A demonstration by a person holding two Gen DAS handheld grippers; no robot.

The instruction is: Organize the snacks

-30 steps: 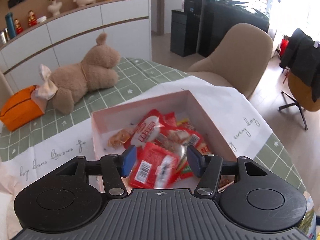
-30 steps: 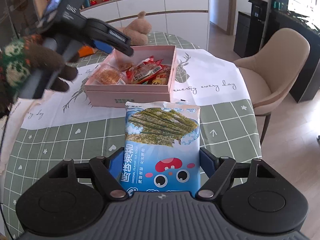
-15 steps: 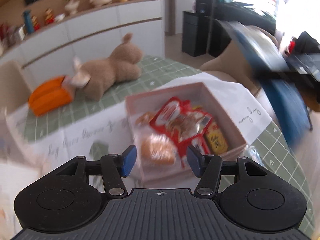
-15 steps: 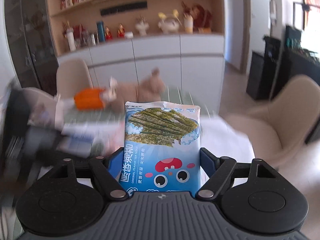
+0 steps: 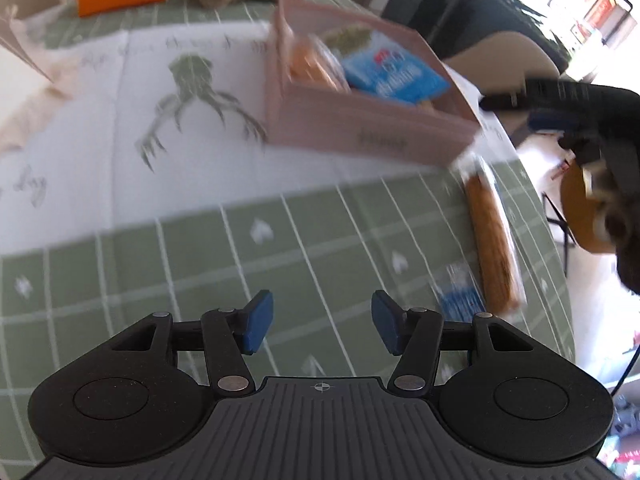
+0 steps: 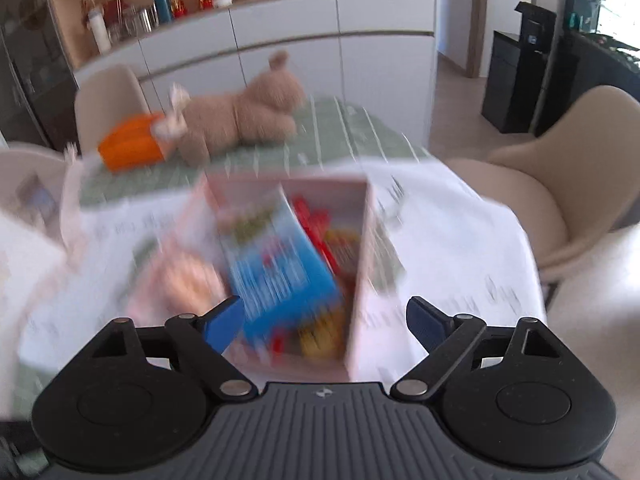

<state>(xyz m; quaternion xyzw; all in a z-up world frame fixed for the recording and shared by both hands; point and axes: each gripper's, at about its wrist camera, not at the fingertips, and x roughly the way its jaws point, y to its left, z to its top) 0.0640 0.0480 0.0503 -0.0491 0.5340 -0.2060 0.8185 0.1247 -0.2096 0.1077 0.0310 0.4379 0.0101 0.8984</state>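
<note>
Your right gripper (image 6: 324,320) has just opened, releasing the seaweed pack (image 6: 276,264) into the pink box (image 6: 360,280). Your left gripper (image 5: 322,328), jaws apart and empty, has narrowed slightly. Take the long snack (image 5: 492,248), right of the box, next.

Bright window daylight, overexposed at right; heavy motion blur, fisheye-bent edges.

Ahead of the left hand-held gripper (image 5: 322,328) the green checked bench (image 5: 248,264) lies bare — a long wrapped snack (image 5: 494,240) blocks its right edge, the pink box (image 5: 372,136) stands beyond, crowded with packets.
</note>
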